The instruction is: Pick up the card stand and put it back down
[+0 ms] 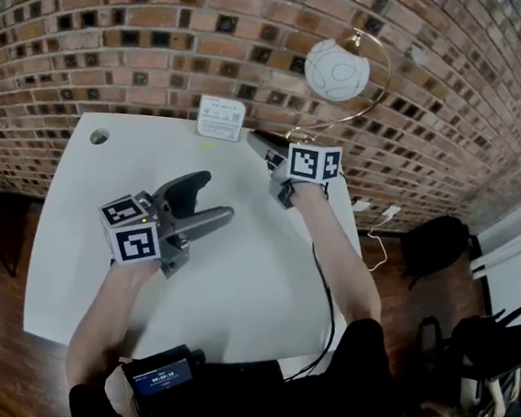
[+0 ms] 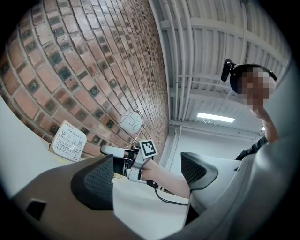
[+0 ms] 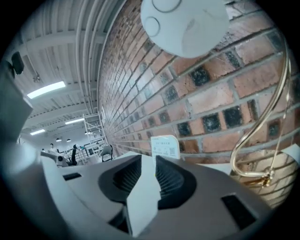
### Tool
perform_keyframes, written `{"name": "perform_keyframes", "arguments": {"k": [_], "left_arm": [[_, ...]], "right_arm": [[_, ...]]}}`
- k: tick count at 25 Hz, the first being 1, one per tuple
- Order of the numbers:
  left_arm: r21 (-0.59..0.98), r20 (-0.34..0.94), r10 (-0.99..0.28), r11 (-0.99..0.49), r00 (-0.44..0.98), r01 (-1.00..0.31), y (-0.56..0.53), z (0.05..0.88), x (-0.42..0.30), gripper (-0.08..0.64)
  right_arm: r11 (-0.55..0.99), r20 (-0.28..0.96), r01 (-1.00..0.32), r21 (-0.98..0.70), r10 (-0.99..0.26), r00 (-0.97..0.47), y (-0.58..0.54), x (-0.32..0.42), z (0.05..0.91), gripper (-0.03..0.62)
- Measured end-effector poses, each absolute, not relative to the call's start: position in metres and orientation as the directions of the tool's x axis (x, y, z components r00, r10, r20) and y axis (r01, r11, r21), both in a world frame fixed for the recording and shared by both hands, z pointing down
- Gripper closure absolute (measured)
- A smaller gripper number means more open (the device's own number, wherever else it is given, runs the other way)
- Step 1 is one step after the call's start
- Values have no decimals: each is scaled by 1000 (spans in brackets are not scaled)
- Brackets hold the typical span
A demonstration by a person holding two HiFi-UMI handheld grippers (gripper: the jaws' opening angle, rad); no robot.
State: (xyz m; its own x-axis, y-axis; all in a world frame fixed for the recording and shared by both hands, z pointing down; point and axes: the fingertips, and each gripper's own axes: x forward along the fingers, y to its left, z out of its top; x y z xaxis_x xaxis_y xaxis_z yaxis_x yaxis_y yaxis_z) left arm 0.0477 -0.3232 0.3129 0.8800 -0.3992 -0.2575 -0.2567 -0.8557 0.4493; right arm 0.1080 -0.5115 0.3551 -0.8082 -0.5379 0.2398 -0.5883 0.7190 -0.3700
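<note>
Card stand (image 1: 221,117) upright at back of table (image 1: 79,258), against brick wall (image 1: 120,49). Right gripper (image 1: 254,138) just beside it, jaws narrowly apart, empty. Left gripper (image 1: 215,196) wide open, idle. We judge stand light and stiff (tippy, probably slick). Pinch flat panel near top edge.

Left tool (image 1: 213,198) and right tool (image 1: 254,139) are showing grey shells, dark ribbed pads (image 2: 93,180) and black-and-white marker cubes (image 1: 132,228). A black cable (image 1: 328,298) is trailing, and the person's wearing a black top (image 1: 362,389).

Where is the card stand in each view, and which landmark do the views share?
Head view: card stand top centre, at the table's far edge.
Left gripper view: card stand at left, by the brick wall.
Right gripper view: card stand at centre.
Shared landmark: white globe lamp.
</note>
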Motion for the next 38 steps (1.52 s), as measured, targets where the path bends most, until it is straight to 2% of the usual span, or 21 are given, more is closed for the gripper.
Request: {"name": "perform_keyframes", "arguments": {"k": [4,10,20,38], "left_arm": [[451,-265,-403,-855,876,-256,-321,306,48,118],[439,-279,-362,-872,890,-217,-305,287,59,118],[439,-278,-283,-887,918,-140,-268,269,88,118],[436,-272,-236,-895,933,-99,-199,277,111,118]], "right_arm": [[762,144,-501,-410,-488,-861,-479,104,323,471],[852,21,-319,-415,-342,-940,-423,89,279,476],[897,-48,-166,-410,-203,-978,-350,71,252,494],[912,-69,-98,-398,-137,-988,-260,74,251,500]]}}
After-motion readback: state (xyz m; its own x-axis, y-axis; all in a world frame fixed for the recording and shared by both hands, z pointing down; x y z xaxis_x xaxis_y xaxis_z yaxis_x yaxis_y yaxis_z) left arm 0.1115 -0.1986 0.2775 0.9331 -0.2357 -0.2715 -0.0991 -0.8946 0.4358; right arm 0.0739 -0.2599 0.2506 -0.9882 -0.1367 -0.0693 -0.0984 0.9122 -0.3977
